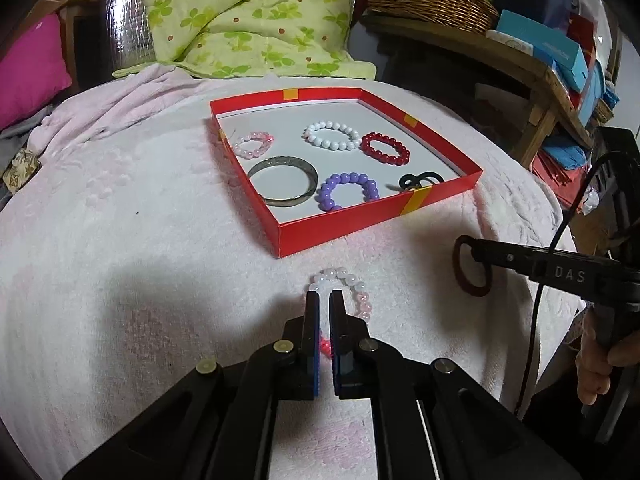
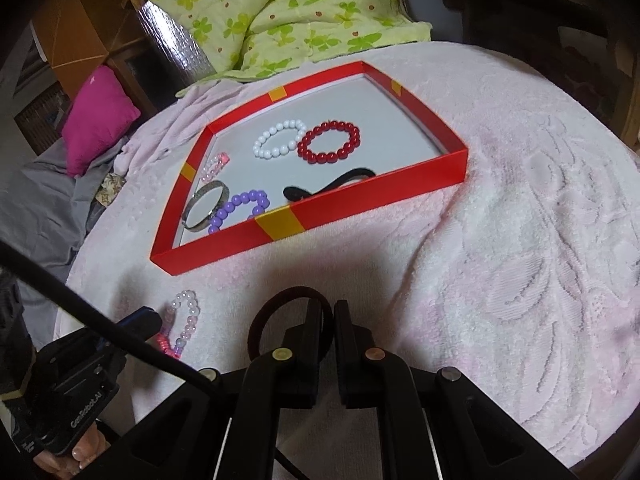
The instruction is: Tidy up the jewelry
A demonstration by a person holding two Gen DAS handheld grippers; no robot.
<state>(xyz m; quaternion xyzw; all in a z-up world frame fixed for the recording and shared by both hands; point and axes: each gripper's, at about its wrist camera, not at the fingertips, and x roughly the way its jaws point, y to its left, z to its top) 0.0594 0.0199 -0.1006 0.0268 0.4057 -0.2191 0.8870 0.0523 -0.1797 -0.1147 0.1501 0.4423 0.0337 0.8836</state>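
Pink bead bracelet (image 1: pixel 352 288) pinched by down-tilted left gripper (image 1: pixel 325 300).

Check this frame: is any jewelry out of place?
Two pieces lie outside the red box, on the towel: a pink bead bracelet in the left gripper and a dark hair tie in the right gripper.

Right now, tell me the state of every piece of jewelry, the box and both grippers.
Left gripper: shut on pink-white bead bracelet, on blanket.
Right gripper: shut on dark red hair tie.
Red box: open, lidless.
White bracelet, red bracelet, purple bracelet, pink bracelet, metal bangle, black hair tie: in box.
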